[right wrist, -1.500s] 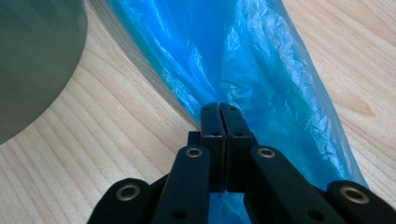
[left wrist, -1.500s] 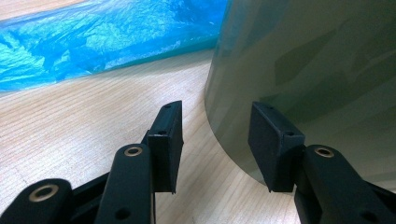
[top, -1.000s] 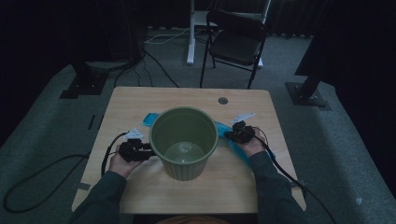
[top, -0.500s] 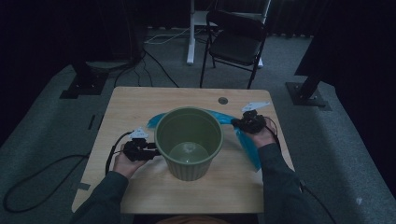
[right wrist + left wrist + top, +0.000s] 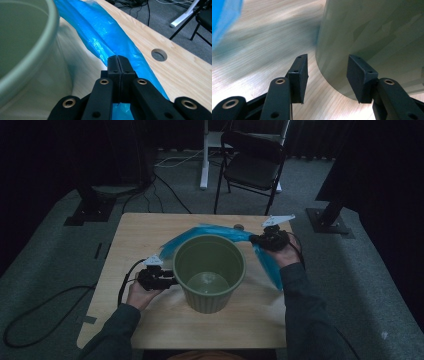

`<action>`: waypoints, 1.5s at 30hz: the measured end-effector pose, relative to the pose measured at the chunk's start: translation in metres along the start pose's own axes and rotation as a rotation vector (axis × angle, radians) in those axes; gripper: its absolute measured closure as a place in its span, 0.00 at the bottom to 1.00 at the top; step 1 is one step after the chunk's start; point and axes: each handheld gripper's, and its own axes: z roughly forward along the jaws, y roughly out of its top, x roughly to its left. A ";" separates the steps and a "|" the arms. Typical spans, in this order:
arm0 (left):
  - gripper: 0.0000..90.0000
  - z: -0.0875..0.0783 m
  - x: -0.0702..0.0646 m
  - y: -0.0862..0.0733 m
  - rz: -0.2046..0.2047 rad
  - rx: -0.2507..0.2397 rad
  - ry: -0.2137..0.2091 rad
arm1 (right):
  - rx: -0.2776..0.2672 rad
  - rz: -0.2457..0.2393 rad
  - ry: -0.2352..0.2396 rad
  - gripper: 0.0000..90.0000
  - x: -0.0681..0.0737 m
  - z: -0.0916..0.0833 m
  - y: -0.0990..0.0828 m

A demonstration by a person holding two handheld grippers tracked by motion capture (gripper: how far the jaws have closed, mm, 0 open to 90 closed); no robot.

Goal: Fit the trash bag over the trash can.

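Observation:
A green plastic bin [image 5: 209,272] stands upright in the middle of the wooden table [image 5: 140,232]. A blue plastic bag [image 5: 220,232] stretches in a band behind the bin's rim and hangs down at the right. My right gripper [image 5: 257,239] is shut on the blue bag [image 5: 100,32] beside the bin's rim [image 5: 37,50]. My left gripper [image 5: 172,280] sits low on the table at the bin's left side. It is open, its jaws flanking the bin's lower wall [image 5: 372,42] without pinching it. One corner of the bag [image 5: 224,20] shows at far left.
A round cable hole [image 5: 159,55] pierces the table near its far right corner. A black folding chair [image 5: 255,165] and a white stand leg [image 5: 204,155] are on the carpet beyond the table. Black cables [image 5: 50,305] trail off the table's left side.
My right gripper has lifted the blue bag and carried it back, so the bag now stretches behind the bin. The left gripper has stayed by the bin's left side.

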 end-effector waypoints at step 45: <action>0.55 0.003 0.001 0.002 0.017 0.012 0.020 | -0.096 -0.153 0.141 1.00 0.061 -0.008 0.102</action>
